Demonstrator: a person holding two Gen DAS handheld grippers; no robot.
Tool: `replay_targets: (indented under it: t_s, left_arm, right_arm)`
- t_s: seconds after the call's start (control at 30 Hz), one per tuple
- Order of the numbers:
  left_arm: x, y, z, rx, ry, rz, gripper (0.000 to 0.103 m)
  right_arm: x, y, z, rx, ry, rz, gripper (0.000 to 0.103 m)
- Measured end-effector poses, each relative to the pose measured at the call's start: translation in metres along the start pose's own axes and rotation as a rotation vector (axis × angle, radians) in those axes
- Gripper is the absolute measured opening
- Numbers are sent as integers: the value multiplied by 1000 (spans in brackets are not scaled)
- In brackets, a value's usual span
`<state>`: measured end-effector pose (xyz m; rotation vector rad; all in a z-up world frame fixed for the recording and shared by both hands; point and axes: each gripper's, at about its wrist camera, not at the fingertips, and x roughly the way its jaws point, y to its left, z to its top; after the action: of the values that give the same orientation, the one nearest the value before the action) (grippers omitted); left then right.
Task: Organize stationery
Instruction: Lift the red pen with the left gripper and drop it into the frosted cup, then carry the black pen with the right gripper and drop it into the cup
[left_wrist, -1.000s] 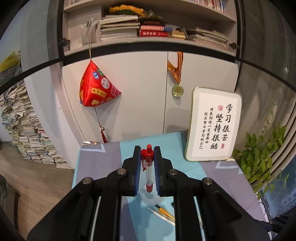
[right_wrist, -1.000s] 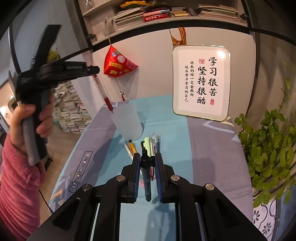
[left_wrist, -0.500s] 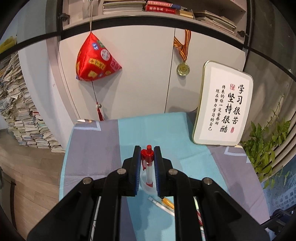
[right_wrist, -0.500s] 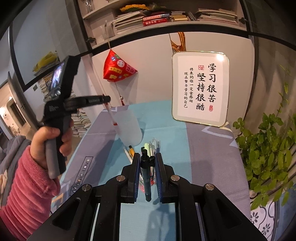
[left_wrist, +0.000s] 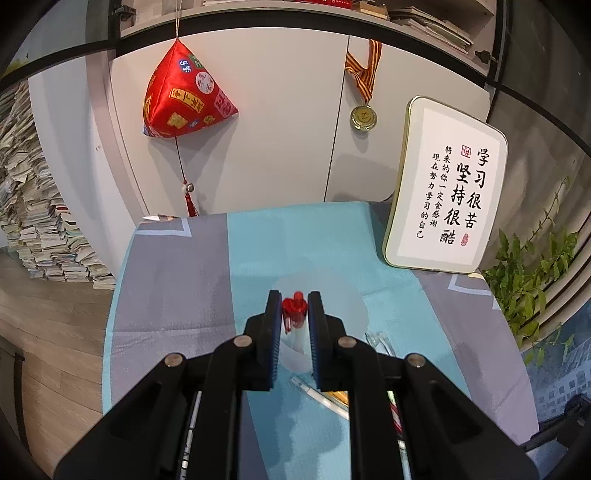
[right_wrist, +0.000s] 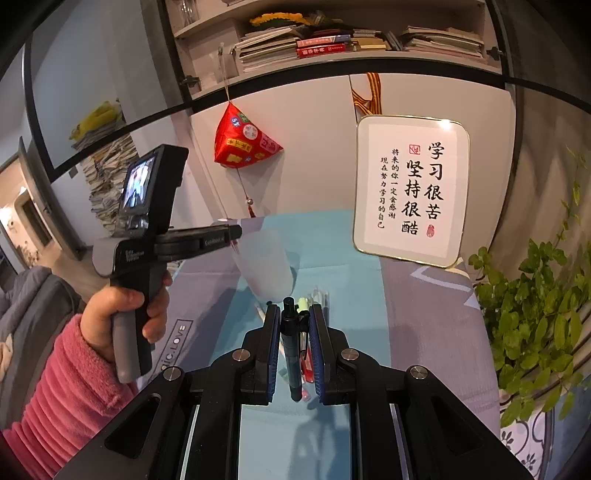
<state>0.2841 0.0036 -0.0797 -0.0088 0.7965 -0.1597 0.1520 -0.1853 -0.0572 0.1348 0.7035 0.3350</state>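
My left gripper (left_wrist: 294, 306) is shut on a red-capped pen (left_wrist: 294, 312) and holds it upright over the frosted plastic cup (left_wrist: 340, 306), its lower end down inside the cup. In the right wrist view the left gripper (right_wrist: 236, 236) sits at the cup's (right_wrist: 266, 266) rim. My right gripper (right_wrist: 293, 317) is shut on a black pen (right_wrist: 290, 343), held above several loose pens (right_wrist: 314, 299) lying on the cloth just in front of the cup.
A framed calligraphy sign (right_wrist: 410, 188) leans at the back right of the blue-grey tablecloth (left_wrist: 177, 280). A green plant (right_wrist: 535, 314) hangs over the right edge. White cabinet doors with a red ornament (left_wrist: 184, 99) stand behind. Stacked papers (left_wrist: 33, 206) lie left.
My left gripper has tilted down and lowered the red pen from above the cup into it. My right gripper has held still with the black pen.
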Motion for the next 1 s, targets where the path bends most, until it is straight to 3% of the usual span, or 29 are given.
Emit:
replay_targets:
  t_s: [0.07, 0.2, 0.23, 0.43, 0.73, 1.0]
  left_arm:
    - [-2, 2, -1, -4, -1, 1, 15]
    - [-18, 9, -6, -26, -41, -2, 42]
    - [-26, 12, -9, -29, -64, 8, 44]
    - [-55, 27, -35, -23, -118, 54, 44]
    - [-77, 52, -83, -47, -128, 57, 44]
    - [-86, 56, -95, -52, -134, 42, 44]
  right_arm:
    - [2, 2, 3, -4, 1, 0, 16]
    - [9, 8, 13, -18, 2, 3, 16]
    - [11, 10, 16, -24, 0, 3, 16]
    - [26, 21, 49, -44, -29, -10, 16]
    - [50, 47, 97, -47, -91, -3, 16]
    - [82, 80, 126, -117, -145, -57, 16]
